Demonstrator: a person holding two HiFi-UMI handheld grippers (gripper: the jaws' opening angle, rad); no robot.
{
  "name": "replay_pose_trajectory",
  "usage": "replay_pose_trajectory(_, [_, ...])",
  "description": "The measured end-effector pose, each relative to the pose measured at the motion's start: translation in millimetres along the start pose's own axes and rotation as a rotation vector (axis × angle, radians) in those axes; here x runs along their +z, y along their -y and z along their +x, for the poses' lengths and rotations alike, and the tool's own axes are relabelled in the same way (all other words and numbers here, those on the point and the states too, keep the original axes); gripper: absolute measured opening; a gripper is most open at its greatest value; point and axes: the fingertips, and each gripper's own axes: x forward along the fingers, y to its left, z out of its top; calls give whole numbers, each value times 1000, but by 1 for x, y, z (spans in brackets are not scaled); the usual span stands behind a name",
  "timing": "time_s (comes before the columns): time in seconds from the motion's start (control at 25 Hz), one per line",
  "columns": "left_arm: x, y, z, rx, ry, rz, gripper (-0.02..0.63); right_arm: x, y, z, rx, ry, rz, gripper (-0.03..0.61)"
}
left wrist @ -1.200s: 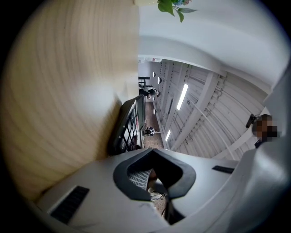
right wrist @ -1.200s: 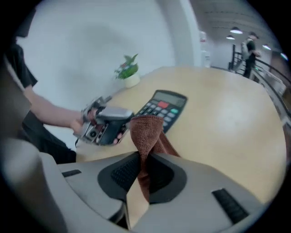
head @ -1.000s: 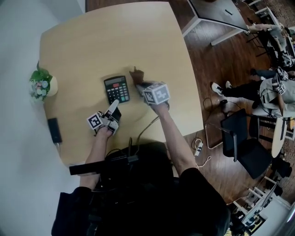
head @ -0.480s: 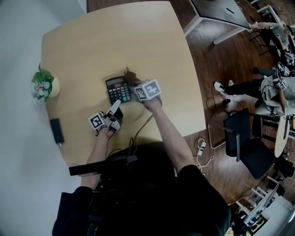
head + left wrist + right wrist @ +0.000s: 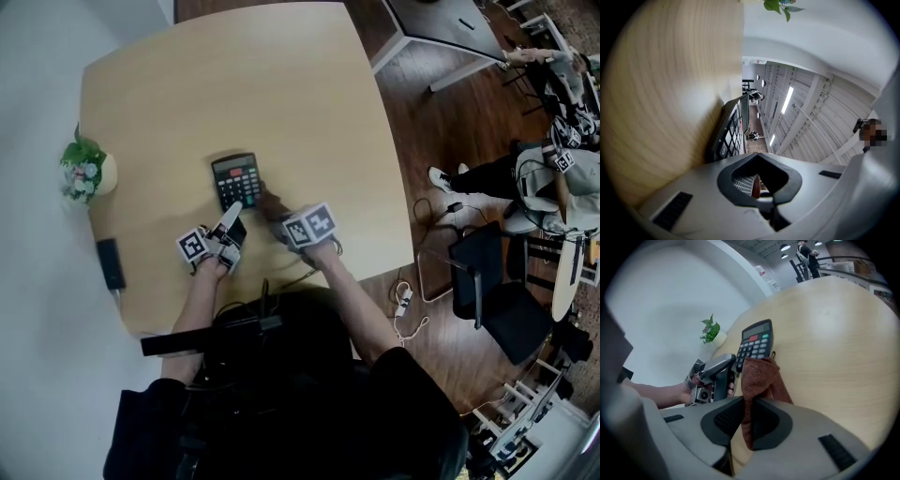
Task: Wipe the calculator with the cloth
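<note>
A dark calculator (image 5: 236,180) lies flat on the pale wooden desk (image 5: 281,84), in the half nearer the person and about midway between the left and right edges, with its display at the far end and its keys toward the person. The right gripper (image 5: 284,217) is clamped on a rust-brown cloth (image 5: 271,203). In the right gripper view the fabric is pinched between the two pads and spills forward out of them in a bunched fold. The free end of the cloth rests on the desk and reaches the near right corner of the calculator, touching its last row of keys there; most of the calculator's face is uncovered. The left gripper (image 5: 232,214) comes in from the near edge. Its jaws are drawn together with nothing between them, and its tip sits at the near edge of the calculator, just left of the cloth. The left gripper view looks low along the desk, with the calculator's keys directly ahead of the closed jaws. A small potted plant (image 5: 82,169) with green leaves and pale flowers stands at the left edge of the desk. A flat black device (image 5: 110,264) lies nearer the near left corner, well apart from the calculator.
</note>
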Motion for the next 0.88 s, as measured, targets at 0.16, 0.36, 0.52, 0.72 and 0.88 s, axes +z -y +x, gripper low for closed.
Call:
replay_pose_trajectory(0.16, [2,1,1,-6,1,-3,17,83,31,-34,-155,213,-106,49])
replay_pose_trajectory(0.36, [0,0,1,-3,5,-7,15,168,53,-18,-178,307,-195,49])
replay_pose_trajectory(0.52, [-1,-1,1,-2,2,-2,17,129,48,12,-139,142,-148,49])
replay_pose_trajectory(0.72, [3,-2,-1,5,2,-2,18,51,25,14,-105,76,-3,49])
replay_pose_trajectory(0.88, [2,0,0,-6,8,-7,18,-4,-6,14,-10,20,63,49])
